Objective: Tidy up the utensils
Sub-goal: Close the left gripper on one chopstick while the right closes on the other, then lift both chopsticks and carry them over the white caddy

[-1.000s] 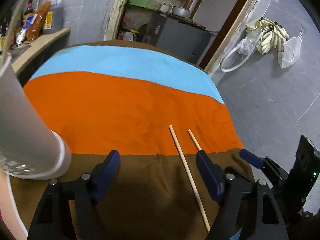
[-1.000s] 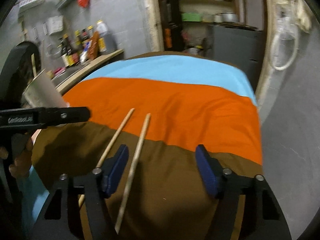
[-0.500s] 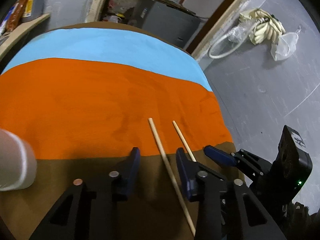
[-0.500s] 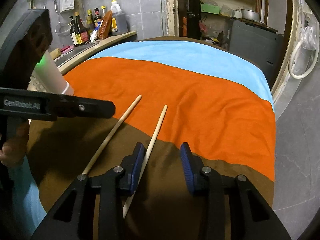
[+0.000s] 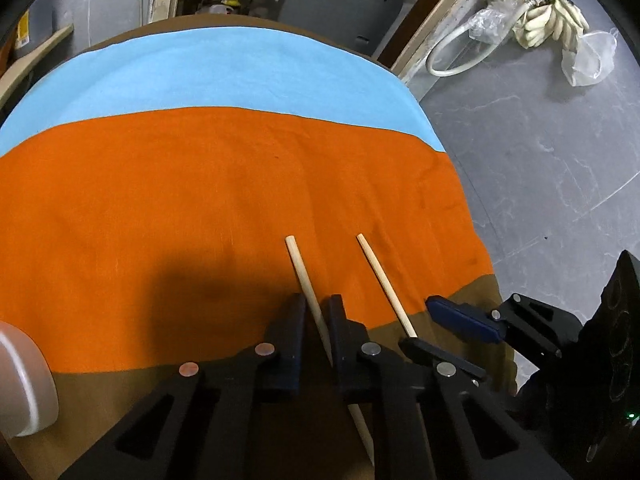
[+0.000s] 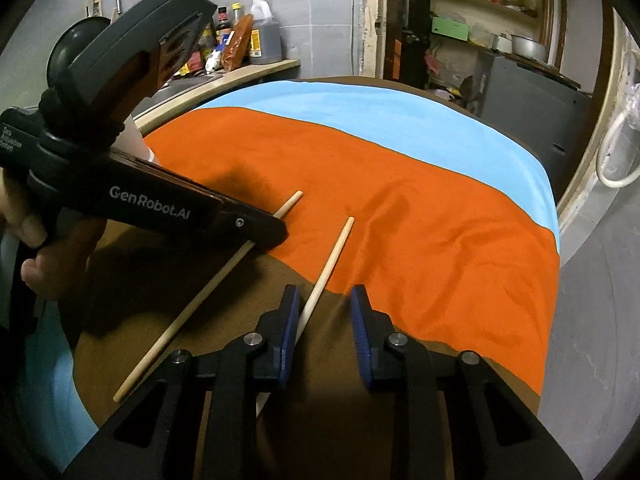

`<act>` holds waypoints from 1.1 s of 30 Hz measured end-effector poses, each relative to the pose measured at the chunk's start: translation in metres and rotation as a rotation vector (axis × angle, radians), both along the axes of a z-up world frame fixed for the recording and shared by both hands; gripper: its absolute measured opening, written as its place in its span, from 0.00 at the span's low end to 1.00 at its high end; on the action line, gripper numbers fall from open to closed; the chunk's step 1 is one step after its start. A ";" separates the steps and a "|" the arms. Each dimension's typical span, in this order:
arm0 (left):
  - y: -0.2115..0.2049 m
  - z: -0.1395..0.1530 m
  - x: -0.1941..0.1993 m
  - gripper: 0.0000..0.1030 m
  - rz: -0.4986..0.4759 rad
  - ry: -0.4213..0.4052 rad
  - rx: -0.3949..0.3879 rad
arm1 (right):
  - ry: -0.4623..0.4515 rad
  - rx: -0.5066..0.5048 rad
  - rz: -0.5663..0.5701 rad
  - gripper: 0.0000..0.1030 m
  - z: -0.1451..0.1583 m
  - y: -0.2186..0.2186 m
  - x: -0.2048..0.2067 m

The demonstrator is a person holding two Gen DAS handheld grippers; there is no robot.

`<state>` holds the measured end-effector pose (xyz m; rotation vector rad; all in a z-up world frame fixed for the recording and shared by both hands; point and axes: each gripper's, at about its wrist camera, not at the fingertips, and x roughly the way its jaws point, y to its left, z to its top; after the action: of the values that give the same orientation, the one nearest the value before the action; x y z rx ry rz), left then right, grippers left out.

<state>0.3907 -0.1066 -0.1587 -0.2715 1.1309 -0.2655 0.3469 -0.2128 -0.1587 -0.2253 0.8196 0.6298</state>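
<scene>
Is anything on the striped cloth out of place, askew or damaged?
Nothing is damaged or spilled. The two chopsticks are slightly askew: the left chopstick and the right chopstick lie apart, not parallel. The left gripper and the right gripper are closing, each around one chopstick.

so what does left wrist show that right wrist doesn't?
Only left wrist: the hose and pale bundle on the grey floor, and a white container's rim at the left edge.

Only right wrist: the sauce bottles on the counter, the shelves, and a hand holding the left hand-held gripper.

Both: the striped cloth, both chopsticks, one between each closing pair of jaws, the left chopstick and the right chopstick, and the right hand-held gripper.
</scene>
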 end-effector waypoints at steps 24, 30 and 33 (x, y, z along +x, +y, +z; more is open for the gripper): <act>0.032 0.003 -0.030 0.06 0.047 0.074 0.023 | 0.376 0.097 -0.084 0.11 -0.009 0.015 0.065; 0.034 0.016 -0.039 0.05 0.061 0.029 0.011 | 0.376 0.111 -0.152 0.04 -0.009 0.007 0.050; 0.037 0.032 -0.051 0.05 0.055 -0.041 -0.017 | 0.341 0.169 -0.183 0.04 0.002 -0.008 0.038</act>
<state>0.3394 -0.0693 -0.1263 -0.3104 1.0798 -0.2314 0.3846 -0.2208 -0.1566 0.1144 1.0950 0.5679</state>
